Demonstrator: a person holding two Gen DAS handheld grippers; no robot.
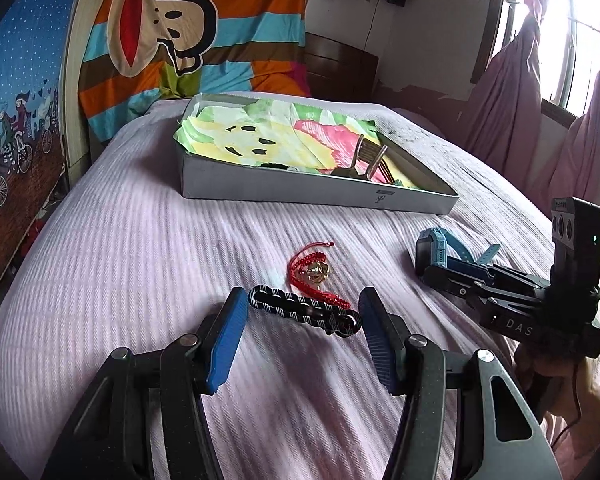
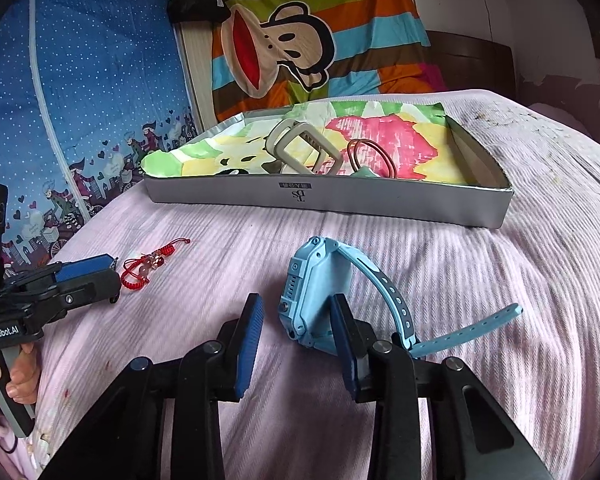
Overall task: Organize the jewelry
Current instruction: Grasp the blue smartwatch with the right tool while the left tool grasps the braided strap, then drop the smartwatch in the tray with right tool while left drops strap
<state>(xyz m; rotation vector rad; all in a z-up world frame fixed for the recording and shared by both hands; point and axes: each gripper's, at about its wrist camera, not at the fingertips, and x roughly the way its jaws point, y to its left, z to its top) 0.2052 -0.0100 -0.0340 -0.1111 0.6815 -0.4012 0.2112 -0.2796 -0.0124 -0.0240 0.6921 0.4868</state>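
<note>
A black-and-white beaded bracelet (image 1: 304,311) lies on the pink bedspread between the open fingers of my left gripper (image 1: 302,312). A red cord bracelet with a gold charm (image 1: 312,270) lies just beyond it and also shows in the right wrist view (image 2: 146,270). A light blue watch (image 2: 320,292) stands on its side on the bed; my right gripper (image 2: 298,314) is open, with its right finger against the watch face. The left gripper (image 2: 96,276) shows at the left of the right wrist view. The right gripper (image 1: 440,268) shows beside the watch (image 1: 436,246).
A shallow grey box (image 2: 332,200) lined with colourful paper sits further back on the bed. It holds a beige watch strap (image 2: 300,148) and copper bangles (image 2: 370,156). A striped monkey blanket (image 2: 300,40) hangs behind. A window with pink curtains (image 1: 540,80) is at the right.
</note>
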